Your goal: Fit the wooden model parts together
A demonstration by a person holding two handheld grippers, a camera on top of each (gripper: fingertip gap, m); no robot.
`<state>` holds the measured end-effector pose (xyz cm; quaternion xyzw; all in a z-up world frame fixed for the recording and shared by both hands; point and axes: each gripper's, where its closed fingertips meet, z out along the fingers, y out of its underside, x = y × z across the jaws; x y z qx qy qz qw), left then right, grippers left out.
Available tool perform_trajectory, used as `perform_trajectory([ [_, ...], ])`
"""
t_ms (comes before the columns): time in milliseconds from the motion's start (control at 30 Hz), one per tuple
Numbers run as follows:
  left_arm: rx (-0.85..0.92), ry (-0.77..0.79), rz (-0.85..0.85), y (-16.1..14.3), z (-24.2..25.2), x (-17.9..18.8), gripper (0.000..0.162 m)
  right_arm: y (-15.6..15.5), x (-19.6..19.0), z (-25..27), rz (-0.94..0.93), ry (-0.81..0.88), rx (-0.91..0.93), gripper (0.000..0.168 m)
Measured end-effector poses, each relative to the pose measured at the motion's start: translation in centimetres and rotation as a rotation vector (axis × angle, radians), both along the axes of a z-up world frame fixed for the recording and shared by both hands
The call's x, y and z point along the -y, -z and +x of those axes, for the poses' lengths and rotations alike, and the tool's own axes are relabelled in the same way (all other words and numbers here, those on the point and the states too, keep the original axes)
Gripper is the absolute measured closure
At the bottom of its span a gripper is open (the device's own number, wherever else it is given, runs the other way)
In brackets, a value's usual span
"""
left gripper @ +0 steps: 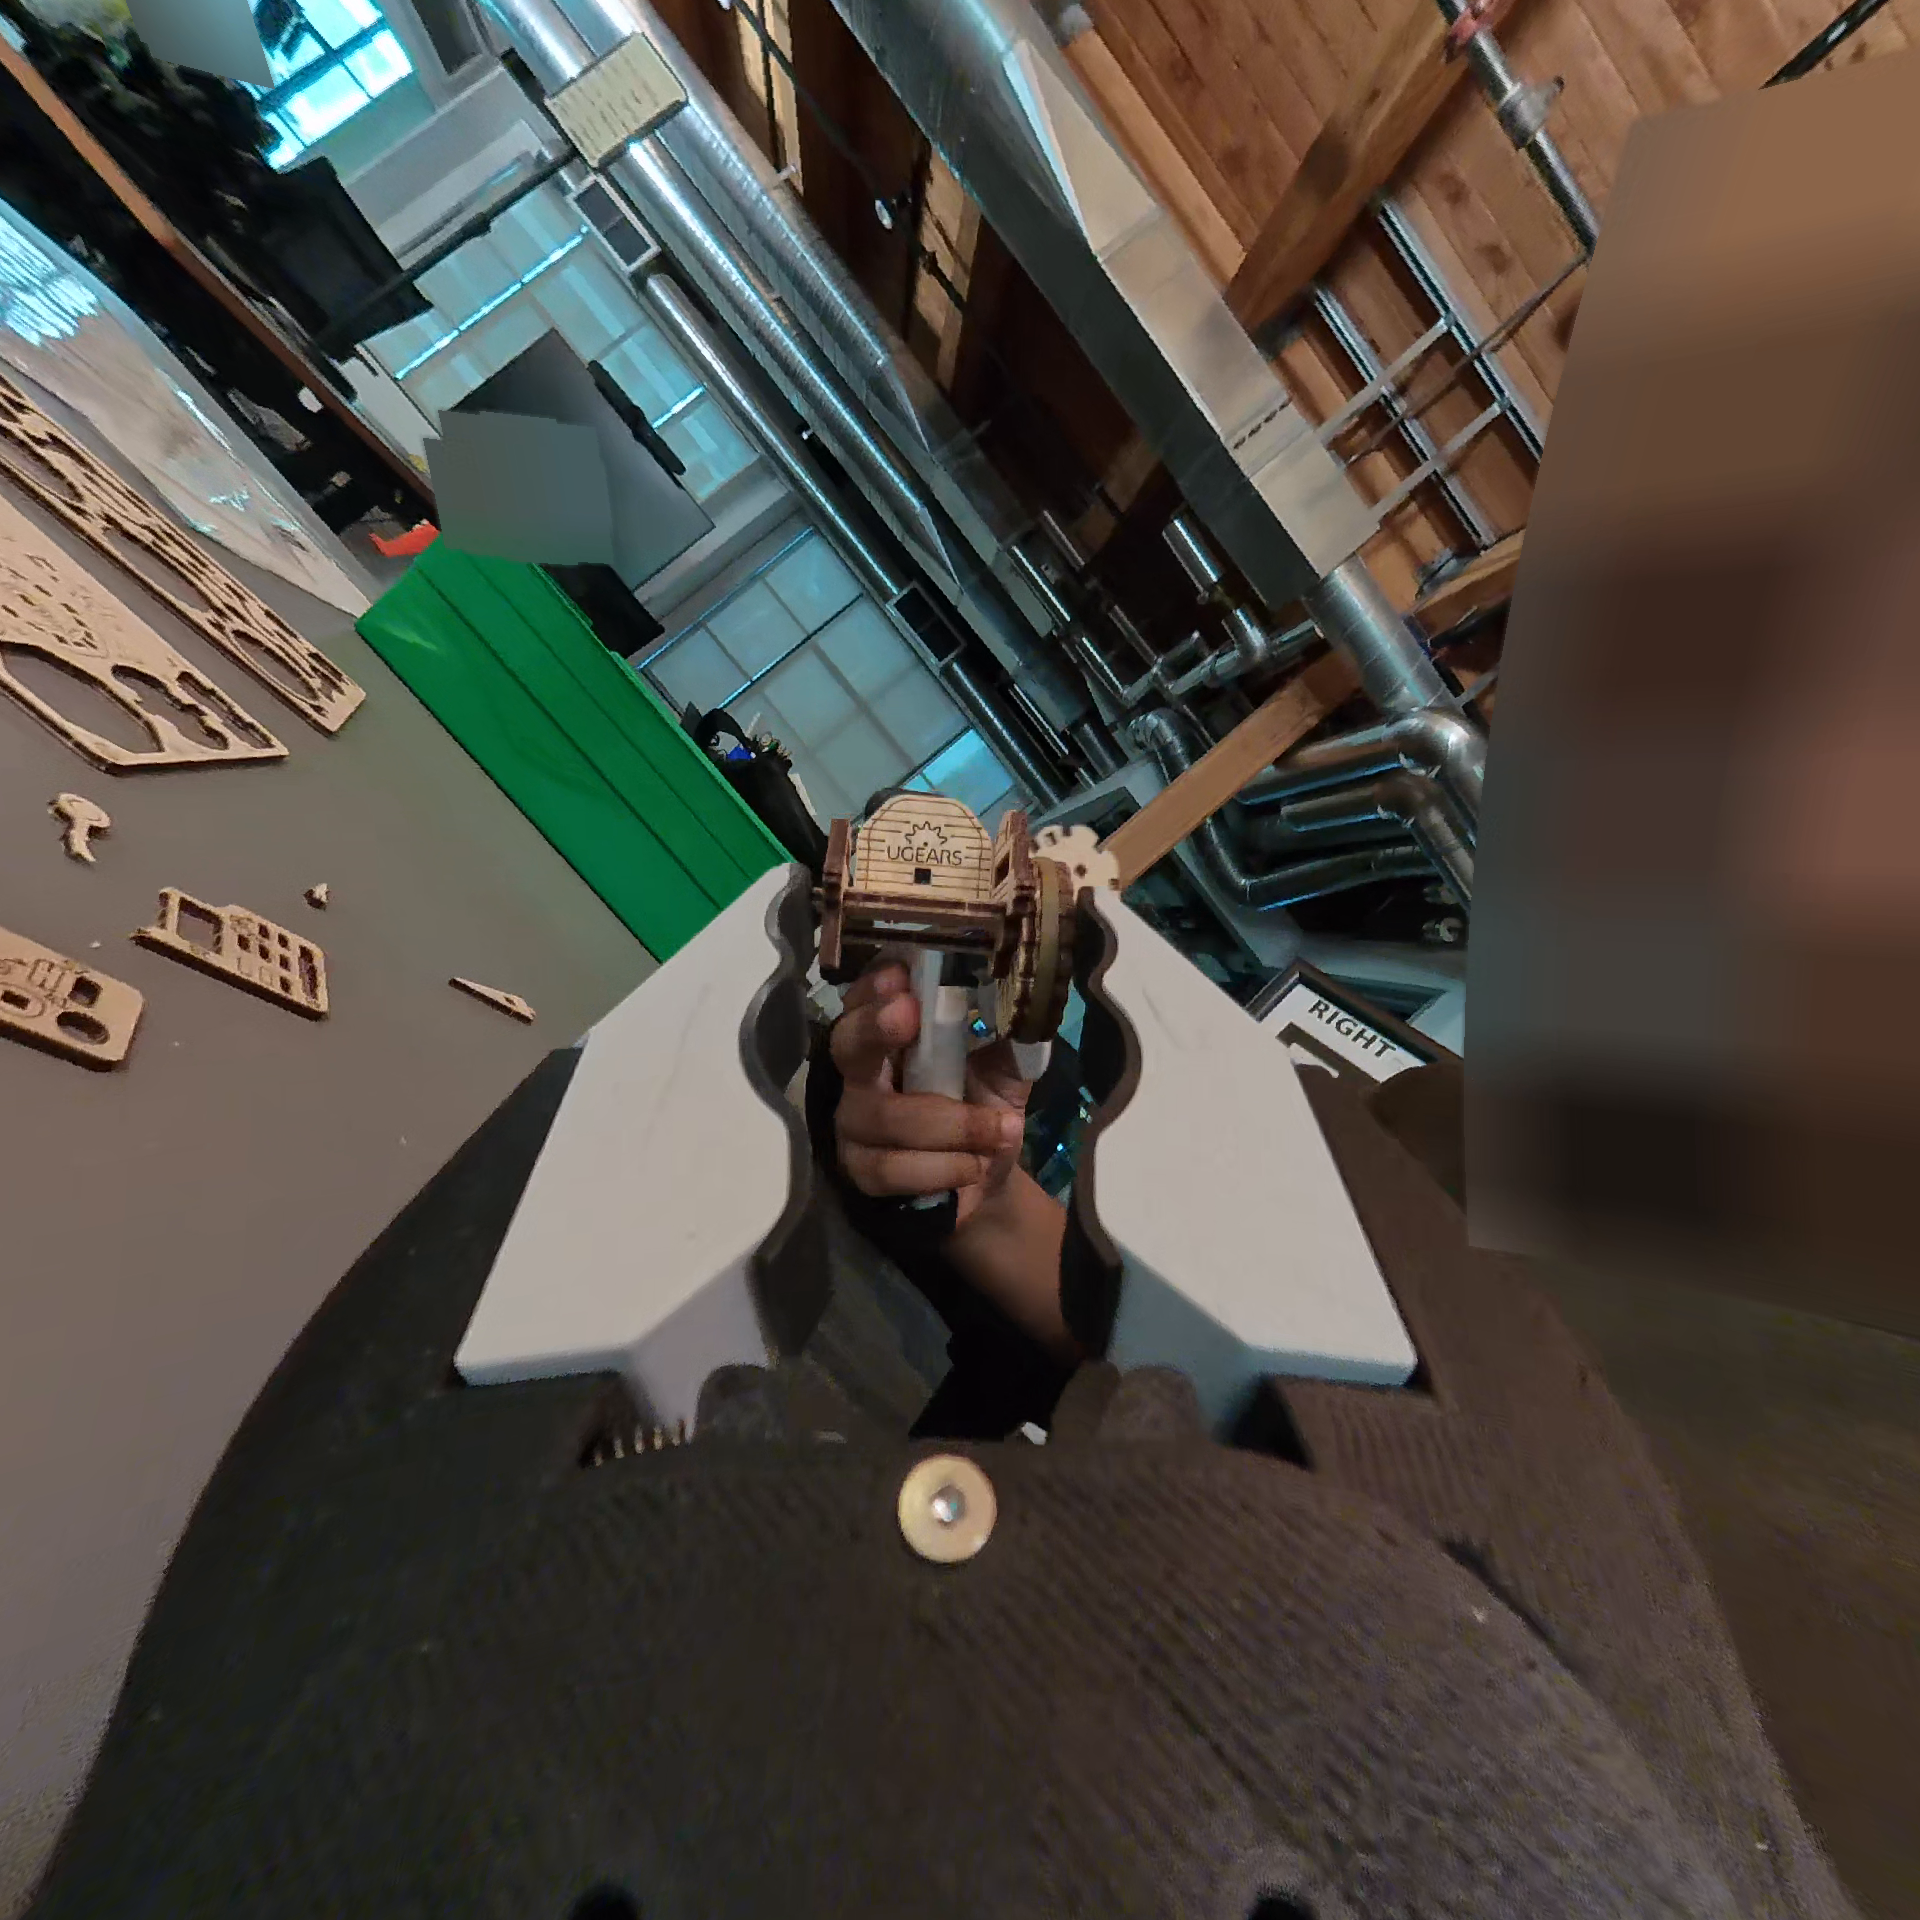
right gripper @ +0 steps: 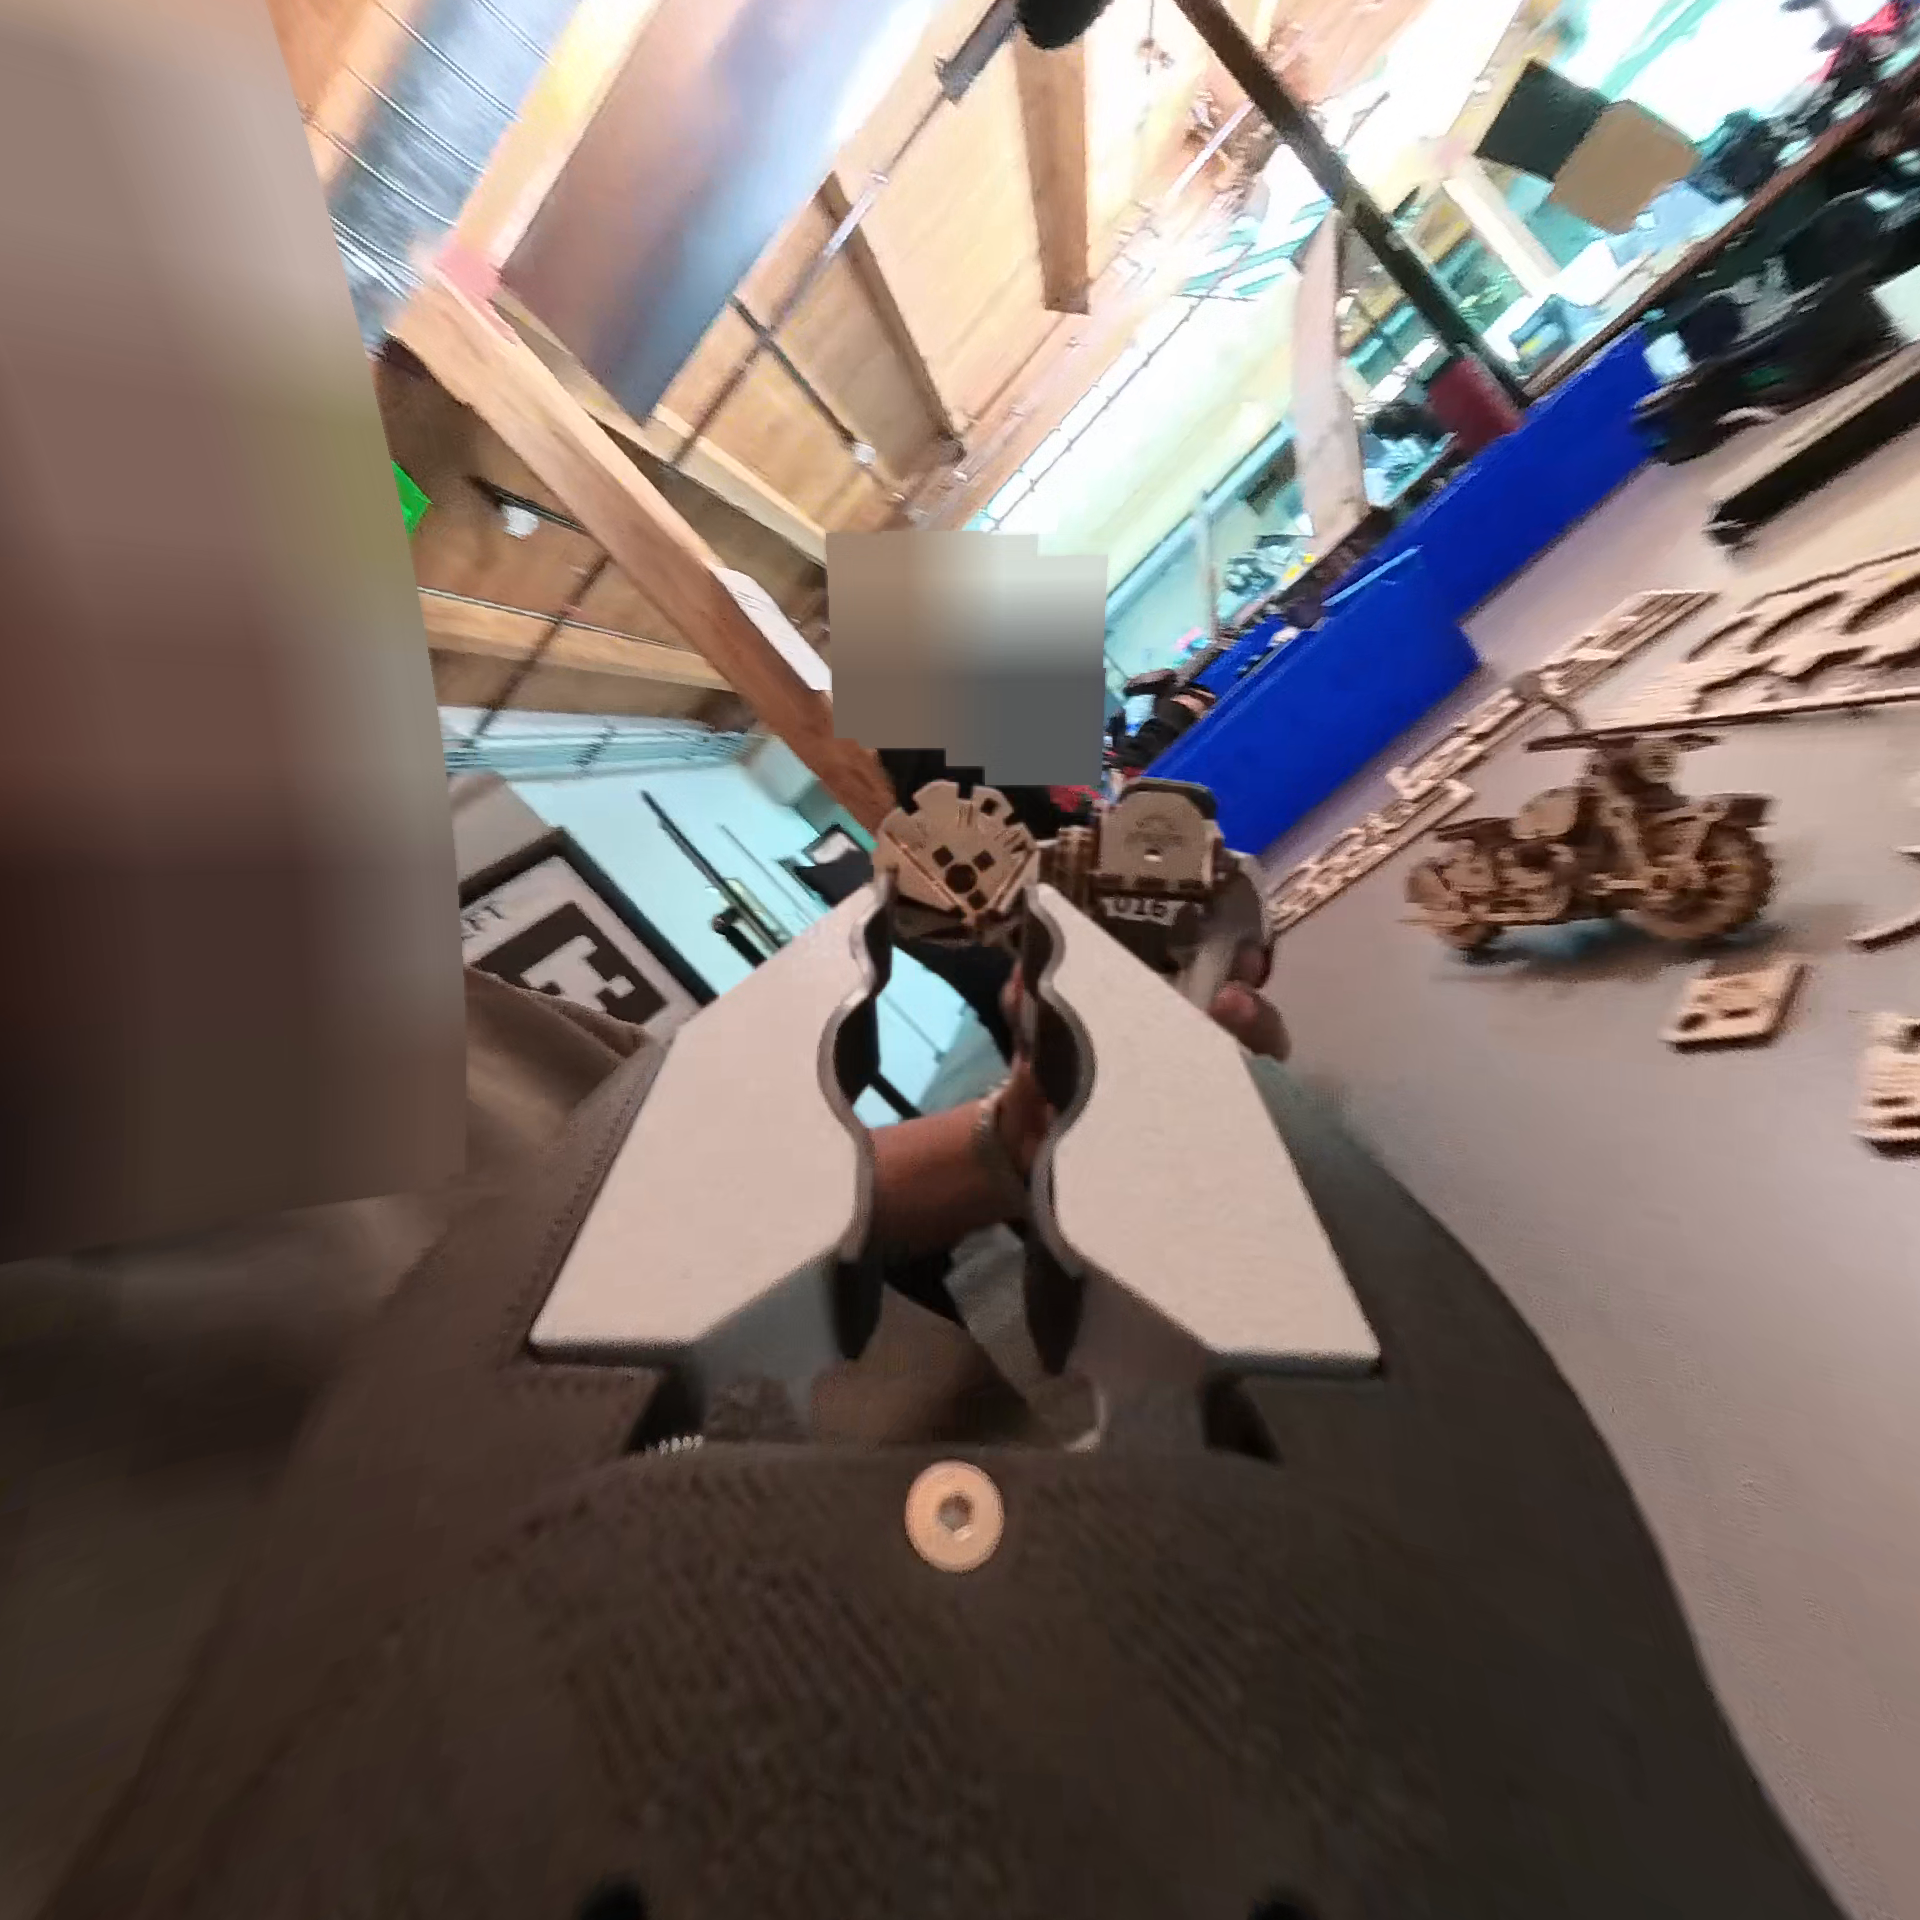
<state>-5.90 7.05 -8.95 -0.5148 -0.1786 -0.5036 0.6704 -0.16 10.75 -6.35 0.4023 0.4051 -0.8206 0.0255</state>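
Note:
My left gripper is shut on a small wooden sub-assembly: a box frame with an arched plate and a toothed wheel on its right side. It is held up in the air. My right gripper is shut on a round notched wooden disc. The disc also shows in the left wrist view, just right of the wheel and close to it. In the right wrist view the sub-assembly sits just right of the disc. A hand shows behind the sub-assembly.
Cut-out wooden sheets and loose pieces lie on the grey table, with a green box behind. A finished wooden motorcycle model, more sheets, loose pieces and blue boxes lie at the right. The tips of one gripper are about 8 centimeters away from the tips of the other.

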Motion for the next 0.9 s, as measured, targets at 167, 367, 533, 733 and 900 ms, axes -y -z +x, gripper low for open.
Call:
perform_trajectory([
  [167,-0.057,0.007,-0.016,0.2,0.7,-0.2,0.115,-0.5,0.3,0.5,-0.044,-0.038,-0.027,0.146],
  [367,-0.061,0.014,-0.022,0.2,0.4,-0.6,0.115,1.1,-1.4,-0.4,-0.065,0.020,0.056,0.146],
  [533,0.021,0.004,-0.020,0.3,-0.6,-0.4,0.115,2.1,-3.2,-1.2,0.056,0.151,0.072,0.147],
  [733,0.088,-0.076,-0.066,1.4,-2.7,0.6,0.115,3.6,-5.1,-3.5,0.275,0.265,0.075,0.146],
  [900,0.039,-0.103,-0.036,0.9,-3.5,-0.7,0.115,4.7,-6.2,-3.9,0.298,0.285,0.100,0.146],
])
